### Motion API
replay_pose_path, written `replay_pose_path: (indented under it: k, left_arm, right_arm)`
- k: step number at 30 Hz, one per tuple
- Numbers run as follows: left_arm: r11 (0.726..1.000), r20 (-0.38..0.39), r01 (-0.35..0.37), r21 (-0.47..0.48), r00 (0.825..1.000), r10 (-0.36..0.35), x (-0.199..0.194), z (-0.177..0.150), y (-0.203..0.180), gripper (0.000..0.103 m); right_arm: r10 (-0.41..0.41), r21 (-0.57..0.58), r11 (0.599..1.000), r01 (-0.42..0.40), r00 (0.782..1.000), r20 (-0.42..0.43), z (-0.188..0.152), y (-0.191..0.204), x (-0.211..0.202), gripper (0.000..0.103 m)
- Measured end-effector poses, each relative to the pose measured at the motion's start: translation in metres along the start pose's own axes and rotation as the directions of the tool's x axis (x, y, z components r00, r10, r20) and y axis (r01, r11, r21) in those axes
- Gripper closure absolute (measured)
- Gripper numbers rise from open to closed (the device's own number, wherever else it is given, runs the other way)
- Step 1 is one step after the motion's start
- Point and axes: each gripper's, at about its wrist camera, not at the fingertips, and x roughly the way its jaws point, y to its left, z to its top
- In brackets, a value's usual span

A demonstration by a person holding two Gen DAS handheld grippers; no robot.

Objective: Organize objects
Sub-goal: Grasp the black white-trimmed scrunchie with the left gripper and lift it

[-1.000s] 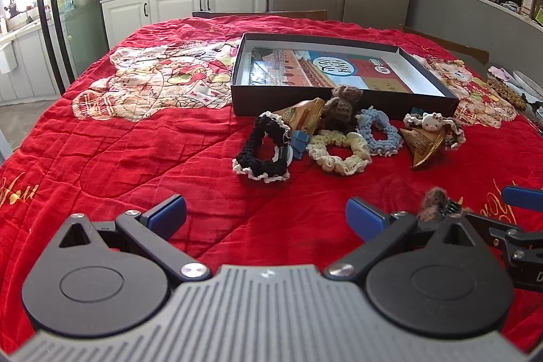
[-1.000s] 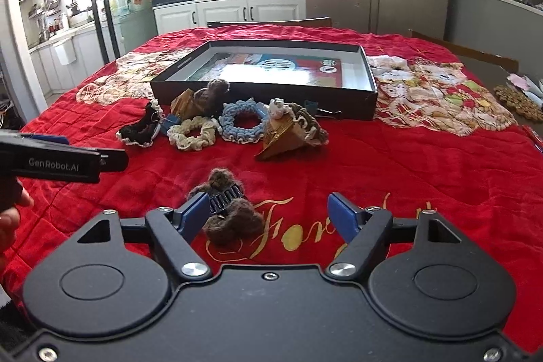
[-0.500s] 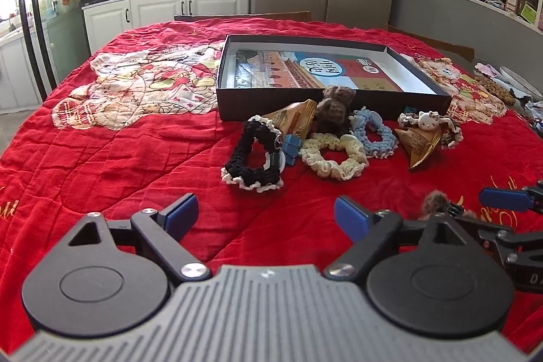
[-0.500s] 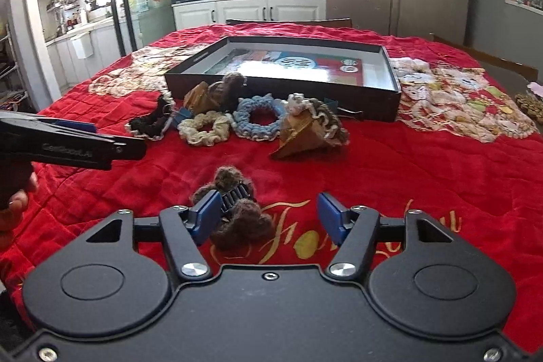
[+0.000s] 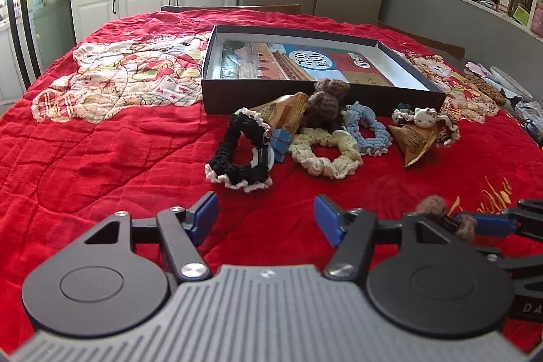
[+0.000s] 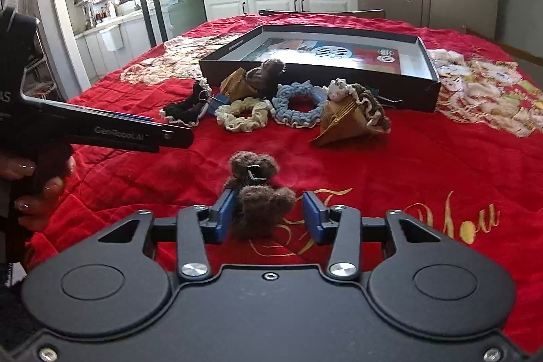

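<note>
A brown fuzzy hair clip (image 6: pixel 259 189) lies on the red cloth between the fingers of my right gripper (image 6: pixel 268 217); the left pad touches it, the right pad stands apart, so the jaws are part-closed around it. It also shows in the left wrist view (image 5: pixel 441 212). My left gripper (image 5: pixel 266 219) is open and empty above the cloth, short of a black scrunchie (image 5: pixel 241 155). Behind lie a cream scrunchie (image 5: pixel 324 155), a blue scrunchie (image 5: pixel 368 131), another brown clip (image 5: pixel 325 104) and paper cones (image 5: pixel 415 139). An open black box (image 5: pixel 305 100) stands behind them.
The table is covered by a red quilt (image 5: pixel 101 158) with a bear print. A chair back (image 5: pixel 230 8) stands at the far edge. Small items lie at the right edge (image 5: pixel 488 87). The left gripper's body (image 6: pixel 101 128) reaches in from the left in the right wrist view.
My right gripper has moved forward around the brown clip and its jaws have narrowed. My left gripper has moved a little closer to the scrunchies and stays open.
</note>
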Motion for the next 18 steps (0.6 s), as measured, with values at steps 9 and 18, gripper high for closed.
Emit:
replay_pose_path:
  k: [9, 18]
  left_arm:
    - [0.993, 0.079, -0.104, 0.057, 0.992, 0.100, 0.010, 0.016, 0.007, 0.027]
    - [0.997, 0.010, -0.058, 0.042, 0.998, 0.057, 0.035, 0.018, 0.020, 0.046]
  right_arm:
    - [0.040, -0.005, 0.999, -0.040, 0.999, -0.008, 0.000, 0.005, 0.004, 0.079]
    - [0.038, -0.011, 0.999, -0.038, 0.999, -0.008, 0.000, 0.005, 0.005, 0.079]
